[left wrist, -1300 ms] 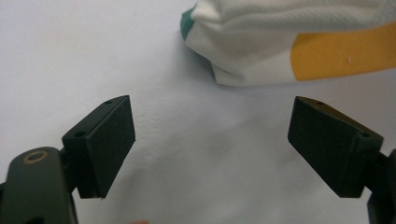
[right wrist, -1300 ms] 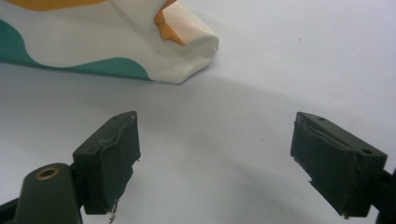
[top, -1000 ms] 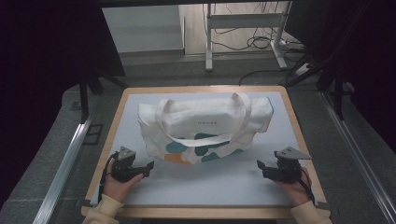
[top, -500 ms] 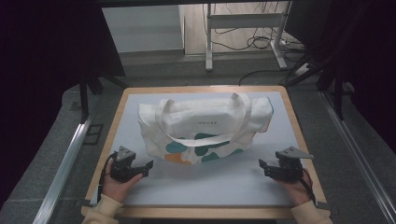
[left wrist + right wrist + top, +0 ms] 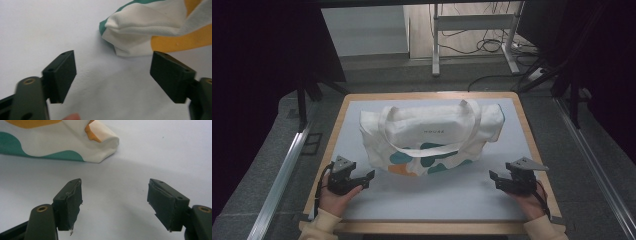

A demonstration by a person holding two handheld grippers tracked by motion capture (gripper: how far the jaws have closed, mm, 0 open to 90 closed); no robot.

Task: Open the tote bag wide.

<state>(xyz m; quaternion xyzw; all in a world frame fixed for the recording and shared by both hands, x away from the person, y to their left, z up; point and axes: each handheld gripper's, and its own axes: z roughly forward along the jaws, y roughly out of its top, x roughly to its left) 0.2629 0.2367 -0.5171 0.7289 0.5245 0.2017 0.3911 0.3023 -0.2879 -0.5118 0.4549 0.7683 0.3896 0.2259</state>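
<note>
A white tote bag [image 5: 432, 131] with teal and orange shapes lies flat in the middle of the white tabletop [image 5: 437, 195], its handles looped over it. My left gripper [image 5: 366, 176] rests near the bag's near-left corner, open and empty. In the left gripper view that bag corner [image 5: 140, 37] lies just beyond the spread jaws of the left gripper [image 5: 113, 72]. My right gripper [image 5: 493, 178] sits at the front right, open and empty. In the right gripper view the right gripper [image 5: 115, 200] points toward the bag's other near corner [image 5: 100, 145], a short gap away.
A wooden rim [image 5: 432, 95] frames the table. Metal rails [image 5: 282, 170] run along both sides on the floor. A desk frame [image 5: 477, 30] and cables [image 5: 492, 47] stand beyond the far edge. Bare tabletop lies between my two hands.
</note>
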